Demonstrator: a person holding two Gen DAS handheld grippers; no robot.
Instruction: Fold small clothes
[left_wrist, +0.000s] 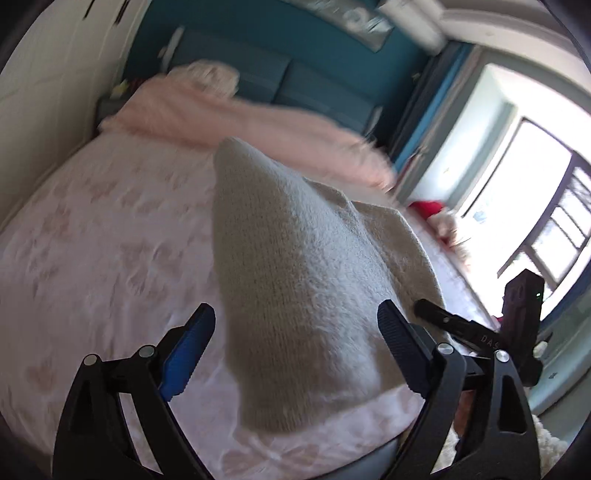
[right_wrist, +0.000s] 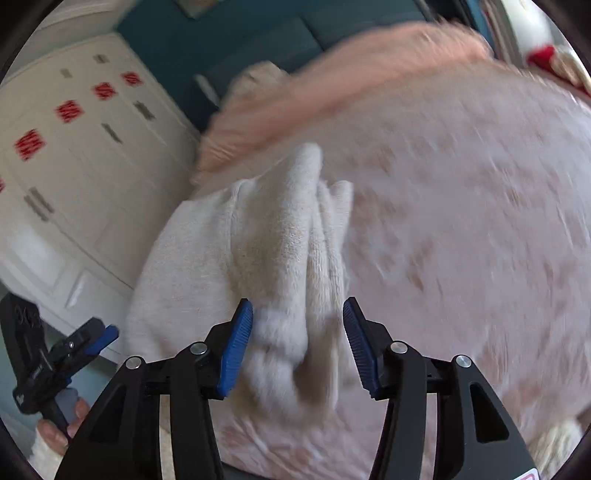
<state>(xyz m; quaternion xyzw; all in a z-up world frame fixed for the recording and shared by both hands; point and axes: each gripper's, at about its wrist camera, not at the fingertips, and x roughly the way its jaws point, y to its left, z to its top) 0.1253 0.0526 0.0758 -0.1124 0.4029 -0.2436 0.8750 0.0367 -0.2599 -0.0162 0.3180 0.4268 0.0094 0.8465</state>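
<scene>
A cream knitted garment (left_wrist: 295, 240) lies on the bed's pale pink flowered sheet (left_wrist: 110, 240). My left gripper (left_wrist: 295, 350) is open wide over its near end, and the left pad stands clear of the knit. In the right wrist view the same garment (right_wrist: 258, 240) is bunched into folds. A thick fold runs between the fingers of my right gripper (right_wrist: 299, 343). Those jaws are partly open: the left pad brushes the cloth and the right pad stands just off it. The left gripper (right_wrist: 107, 334) shows at the lower left, held by a hand (right_wrist: 62, 424).
A fluffy pink blanket (left_wrist: 240, 110) lies across the head of the bed in front of a teal headboard (left_wrist: 258, 74). A white wardrobe (right_wrist: 74, 166) stands beside the bed. A bright window (left_wrist: 535, 184) and a red item (left_wrist: 428, 206) are on the other side.
</scene>
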